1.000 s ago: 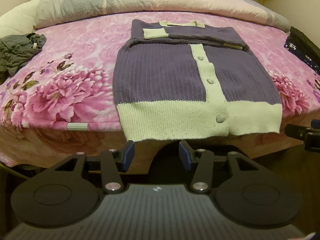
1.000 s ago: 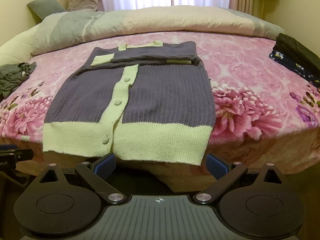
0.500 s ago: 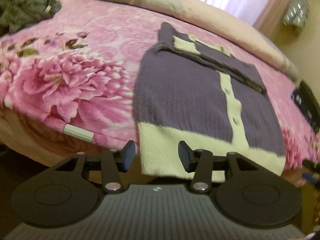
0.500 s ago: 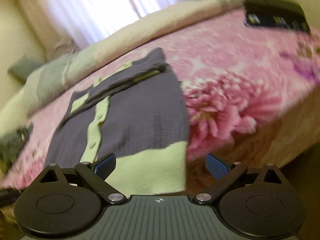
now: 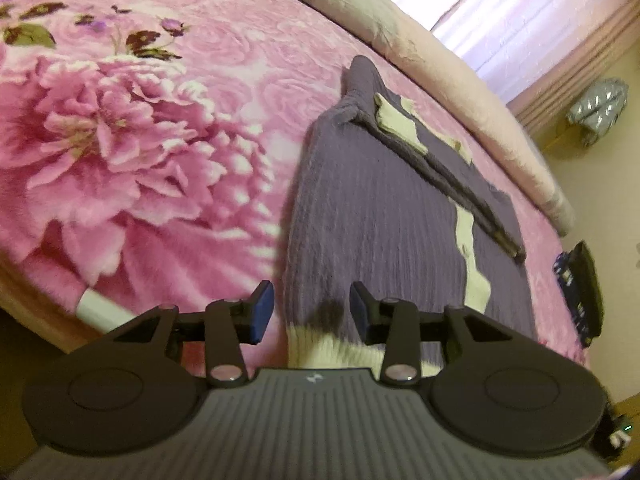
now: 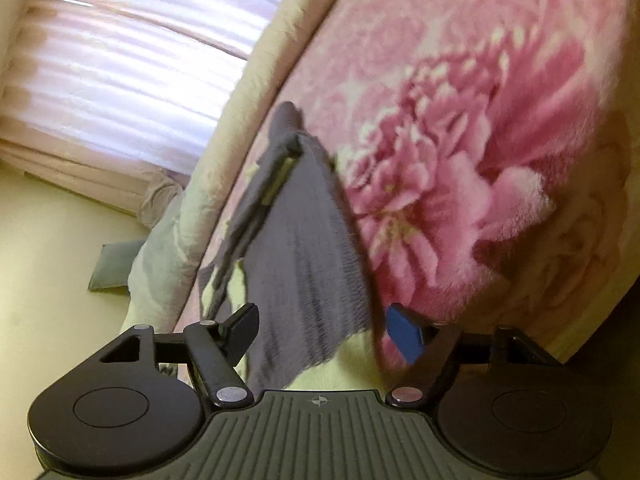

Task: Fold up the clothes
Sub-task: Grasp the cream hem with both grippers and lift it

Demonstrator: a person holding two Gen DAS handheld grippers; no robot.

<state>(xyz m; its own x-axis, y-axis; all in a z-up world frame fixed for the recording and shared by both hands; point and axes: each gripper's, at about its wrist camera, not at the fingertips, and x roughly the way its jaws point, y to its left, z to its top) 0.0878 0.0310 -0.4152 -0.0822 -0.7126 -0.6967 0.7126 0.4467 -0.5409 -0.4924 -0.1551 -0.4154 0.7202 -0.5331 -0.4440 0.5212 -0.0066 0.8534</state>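
Purple cardigan (image 5: pixel 380 220) flat on pink floral bed (image 5: pixel 140 140), sleeves folded across chest. Left gripper (image 5: pixel 312 312) and right gripper (image 6: pixel 322 330): jaws apart, each straddling a hem corner, nothing gripped.

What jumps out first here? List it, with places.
A purple knit cardigan with pale green trim lies flat on the pink floral blanket, sleeves folded across its top. The left tool is open at its left hem corner. The right tool is open at its right one.
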